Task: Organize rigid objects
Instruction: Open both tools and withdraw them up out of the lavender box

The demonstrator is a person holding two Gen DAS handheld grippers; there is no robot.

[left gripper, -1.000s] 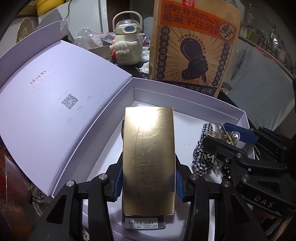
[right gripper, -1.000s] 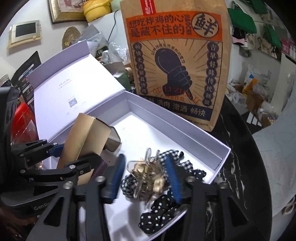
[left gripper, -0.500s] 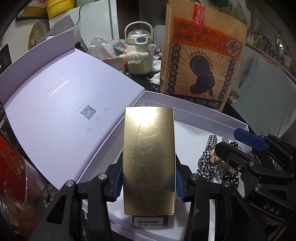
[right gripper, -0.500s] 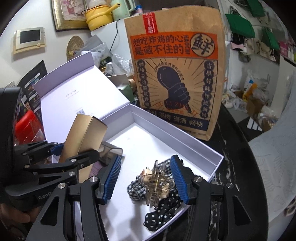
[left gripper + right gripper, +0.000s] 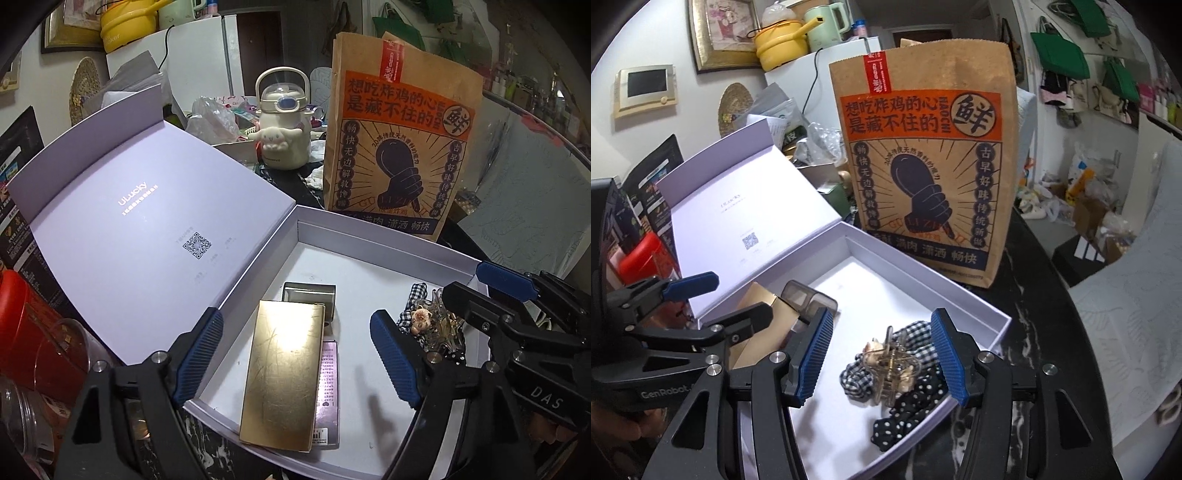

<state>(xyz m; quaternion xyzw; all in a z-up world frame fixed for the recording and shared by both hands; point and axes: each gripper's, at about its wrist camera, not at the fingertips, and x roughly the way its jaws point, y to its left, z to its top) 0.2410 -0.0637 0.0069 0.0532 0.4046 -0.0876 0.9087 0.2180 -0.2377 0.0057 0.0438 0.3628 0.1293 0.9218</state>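
A gold box (image 5: pixel 282 374) lies in the open lilac gift box (image 5: pixel 369 266), on top of a pink flat box (image 5: pixel 328 384). A smoky clear case (image 5: pixel 309 293) sits just beyond it. My left gripper (image 5: pixel 297 360) is open, its fingers apart on either side of the gold box without touching it. My right gripper (image 5: pixel 882 356) is open above a clear hair claw (image 5: pixel 892 363) lying on checked and dotted scrunchies (image 5: pixel 908 398) in the gift box's (image 5: pixel 982 314) right part. The gold box also shows in the right wrist view (image 5: pixel 764 325).
A tall paper bag (image 5: pixel 399 147) stands right behind the gift box. The box lid (image 5: pixel 147 236) leans open to the left. A cream character kettle (image 5: pixel 282 129) stands behind. Red and clear containers (image 5: pixel 33 354) crowd the left. The black marble table (image 5: pixel 1034 280) shows at right.
My left gripper opened and released the gold box, which now lies in the gift box. Both grippers pulled back and up. The right gripper let go of the hair claw.
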